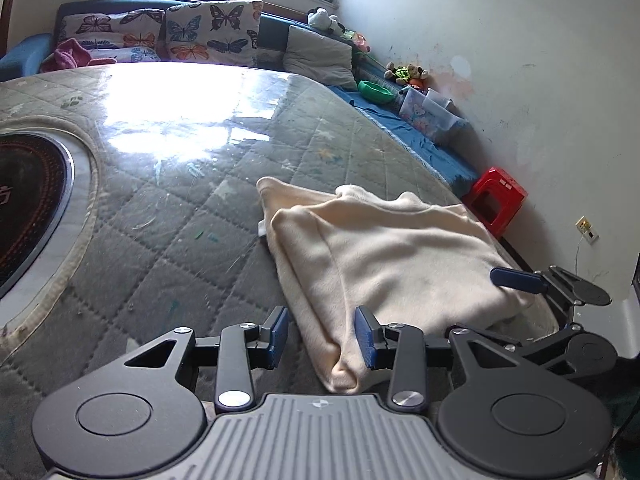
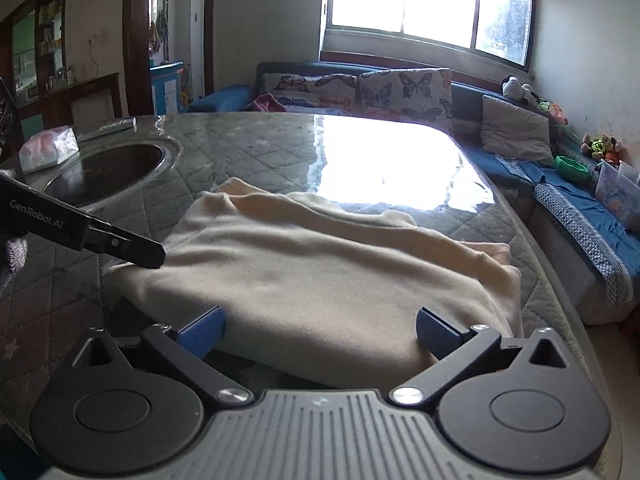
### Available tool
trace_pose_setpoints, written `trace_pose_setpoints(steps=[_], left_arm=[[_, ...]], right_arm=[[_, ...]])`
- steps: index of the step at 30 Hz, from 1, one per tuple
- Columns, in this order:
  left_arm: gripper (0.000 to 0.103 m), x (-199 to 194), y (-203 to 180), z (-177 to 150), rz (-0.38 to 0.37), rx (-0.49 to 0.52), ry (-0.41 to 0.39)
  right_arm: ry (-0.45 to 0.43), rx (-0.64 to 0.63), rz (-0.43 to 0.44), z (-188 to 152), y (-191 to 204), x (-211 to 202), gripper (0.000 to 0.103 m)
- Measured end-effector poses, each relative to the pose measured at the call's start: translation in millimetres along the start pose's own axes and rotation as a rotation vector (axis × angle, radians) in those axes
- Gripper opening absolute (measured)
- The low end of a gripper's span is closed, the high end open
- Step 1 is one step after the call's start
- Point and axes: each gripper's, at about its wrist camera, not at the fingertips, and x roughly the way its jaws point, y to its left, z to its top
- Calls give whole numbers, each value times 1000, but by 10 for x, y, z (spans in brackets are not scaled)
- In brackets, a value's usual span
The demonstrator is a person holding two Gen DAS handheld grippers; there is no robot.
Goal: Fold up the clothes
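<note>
The left tongs [image 1: 321, 335] stand spread over the near left corner of the folded cream garment [image 1: 384, 256] on the quilted table [image 1: 168, 216]. The right tongs [image 2: 320, 330] gape wide at its near edge; its underside stays hidden.

We see a glossy counter [image 2: 248, 148] with a quilted grey cover under its clear top. A folded cream garment [image 2: 320, 280] lies at centre frame, a dark round inset [image 2: 112, 168] upper left, a tissue pack [image 2: 48, 148] beside it.
</note>
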Motion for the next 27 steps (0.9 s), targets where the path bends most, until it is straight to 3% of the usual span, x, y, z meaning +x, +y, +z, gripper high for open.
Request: trace_pose_setpoints(steps=[8, 13, 27], left_arm=[[42, -148, -10, -6, -18, -1, -40], [42, -99, -1, -51, -1, 19, -7], [70, -170, 36, -60, 54, -16, -14]], right_arm=[[-36, 109, -39, -31, -281, -183, 103], [-1, 218, -38, -146, -509, -153, 103], [-51, 112, -39, -69, -216, -205, 103]])
